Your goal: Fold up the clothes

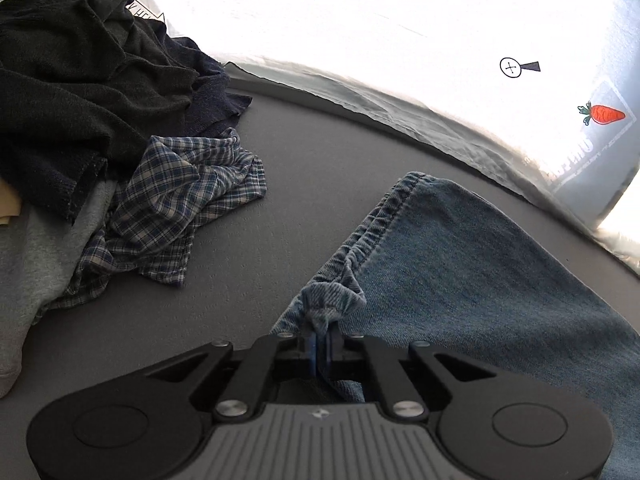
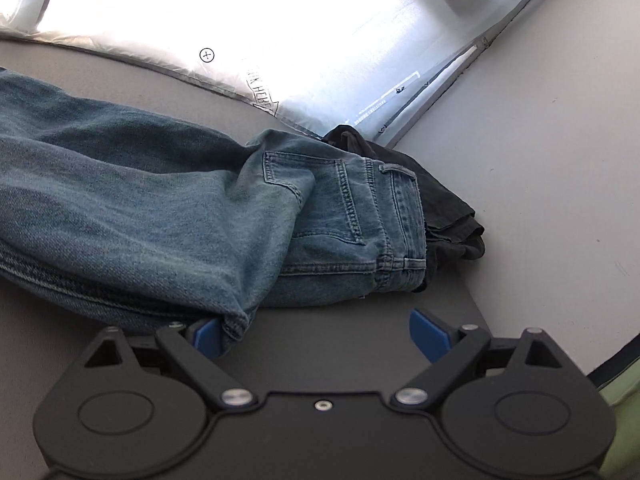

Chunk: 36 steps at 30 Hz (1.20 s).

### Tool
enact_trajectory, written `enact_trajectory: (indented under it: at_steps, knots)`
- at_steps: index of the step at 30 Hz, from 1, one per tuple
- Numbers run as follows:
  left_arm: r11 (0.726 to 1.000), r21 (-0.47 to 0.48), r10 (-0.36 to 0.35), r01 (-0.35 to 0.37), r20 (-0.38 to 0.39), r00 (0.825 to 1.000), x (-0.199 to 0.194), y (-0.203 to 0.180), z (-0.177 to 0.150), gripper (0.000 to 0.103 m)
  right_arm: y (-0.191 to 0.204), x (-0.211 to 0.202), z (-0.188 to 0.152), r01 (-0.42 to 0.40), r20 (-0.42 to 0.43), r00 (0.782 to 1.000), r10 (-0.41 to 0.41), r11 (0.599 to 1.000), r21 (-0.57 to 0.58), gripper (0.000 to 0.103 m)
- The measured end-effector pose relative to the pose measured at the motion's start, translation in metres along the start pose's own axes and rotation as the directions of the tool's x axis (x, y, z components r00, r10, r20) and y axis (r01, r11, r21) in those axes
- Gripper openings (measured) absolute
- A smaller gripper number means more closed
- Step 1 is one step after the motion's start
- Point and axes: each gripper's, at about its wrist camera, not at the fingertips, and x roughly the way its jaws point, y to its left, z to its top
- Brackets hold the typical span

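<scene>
The left gripper (image 1: 319, 344) is clenched on a bunched fold of the blue jeans (image 1: 460, 264), its blue pads pressed together with denim pinched between them at the hem edge of a leg; from that pinch the stitched hem runs ahead and slightly to the right of the tool, and the rest of the leg spreads out to its right over the grey table (image 1: 312, 184); ahead and to the left of this gripper lies a crumpled plaid shirt (image 1: 180, 208), touching a grey garment (image 1: 36, 256) further left, with a heap of dark knitwear (image 1: 80, 92) piled beyond both; a white plastic sheet (image 1: 400, 40) bounds the far side of the table; the right gripper (image 2: 320, 334) stands released, its jaws spread wide with bare table between them; its left blue pad (image 2: 206, 338) sits just beside, perhaps touching, a drooping fold of the jeans (image 2: 160, 208), though nothing is gripped; the right blue pad (image 2: 430, 334) is clear of the cloth; just ahead of this tool lies the waist end of the jeans, back pocket (image 2: 312, 196) facing up, and beyond and to the right of it a dark garment (image 2: 444, 208) rests against the waistband.
</scene>
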Motion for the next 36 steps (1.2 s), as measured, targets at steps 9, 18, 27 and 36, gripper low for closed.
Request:
enact_trajectory:
  at_steps: [9, 18, 27, 36]
  knots:
    - [0.999, 0.032, 0.037, -0.036, -0.043, 0.998, -0.077, 0.027, -0.063, 0.006, -0.033, -0.008, -0.044, -0.03, -0.153, 0.988, 0.034, 0.999, 0.027, 0.093]
    - [0.992, 0.128, -0.001, 0.0, 0.009, 1.0, -0.106, 0.046, -0.072, 0.045, -0.059, -0.004, -0.026, -0.264, -0.196, 0.935, 0.294, 0.95, 0.167, 0.091]
    - [0.948, 0.298, -0.123, 0.116, 0.007, 0.992, -0.071, 0.011, -0.027, 0.067, -0.072, -0.021, -0.011, -0.366, -0.101, 0.902, 0.421, 0.866, 0.342, 0.091]
    - [0.906, 0.39, -0.124, 0.162, -0.121, 0.985, 0.007, -0.016, -0.01, 0.075, -0.08, 0.002, -0.01, -0.296, -0.149, 0.897, 0.416, 0.816, 0.497, 0.091]
